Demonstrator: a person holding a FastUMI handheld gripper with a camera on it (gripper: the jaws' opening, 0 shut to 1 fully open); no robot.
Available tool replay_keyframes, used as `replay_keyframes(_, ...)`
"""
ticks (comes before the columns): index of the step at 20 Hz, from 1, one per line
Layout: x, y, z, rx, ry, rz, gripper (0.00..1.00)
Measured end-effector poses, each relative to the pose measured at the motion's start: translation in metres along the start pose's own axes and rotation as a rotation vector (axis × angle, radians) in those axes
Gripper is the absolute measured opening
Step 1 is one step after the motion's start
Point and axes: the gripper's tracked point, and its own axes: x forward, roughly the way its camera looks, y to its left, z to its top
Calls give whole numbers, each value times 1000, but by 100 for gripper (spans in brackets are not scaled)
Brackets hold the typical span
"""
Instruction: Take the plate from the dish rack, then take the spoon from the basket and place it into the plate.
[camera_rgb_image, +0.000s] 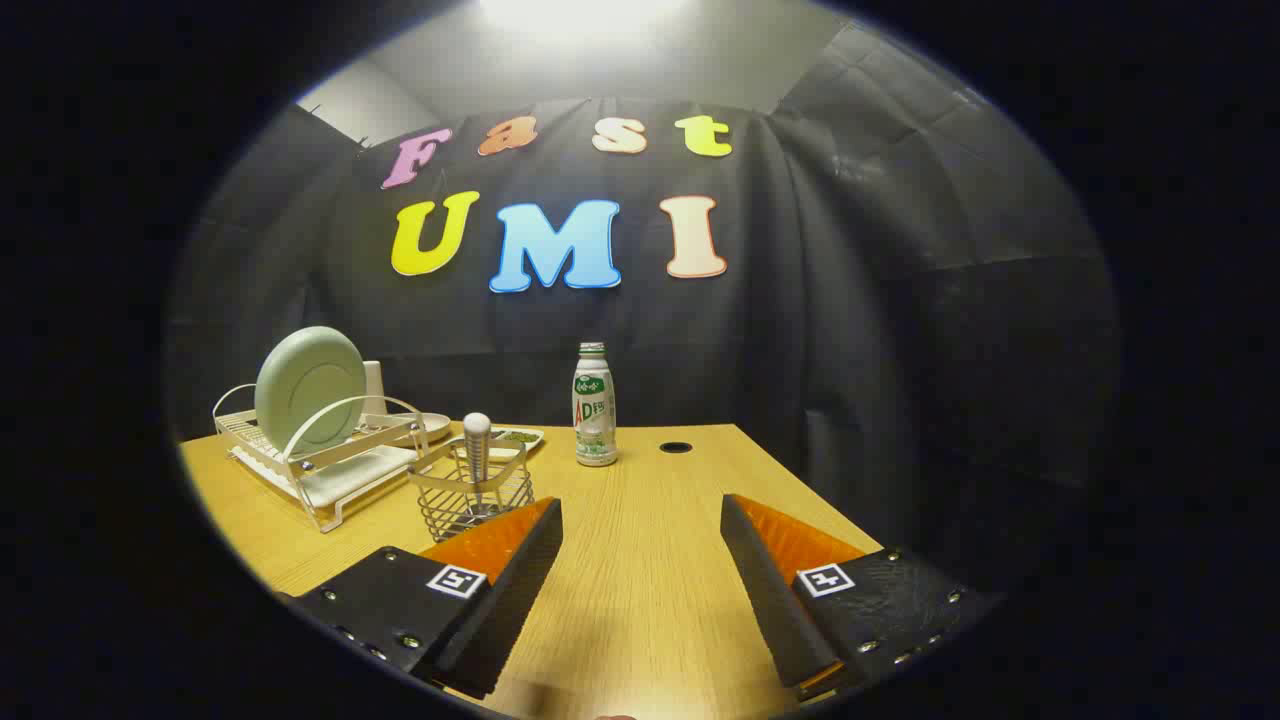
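A pale green plate (308, 388) stands upright in the white wire dish rack (322, 468) at the far left of the wooden table. Just right of the rack, a wire basket (472, 496) holds a spoon (477, 443) standing with its rounded end up. My gripper (640, 510) is open above the table, with only bare wood between its black and orange fingers. The basket sits just beyond the left fingertip (545, 512); the rack and plate lie farther off to the left.
A white drink bottle (594, 405) with a green label stands beyond the fingers near the table's far edge. A small flat dish (520, 438) lies behind the basket. A round cable hole (676, 447) is in the tabletop right of the bottle. Black cloth walls the booth.
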Motion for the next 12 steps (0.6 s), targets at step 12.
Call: replay_keyframes(12,-1,-56,105,-36,-67,-261,97)
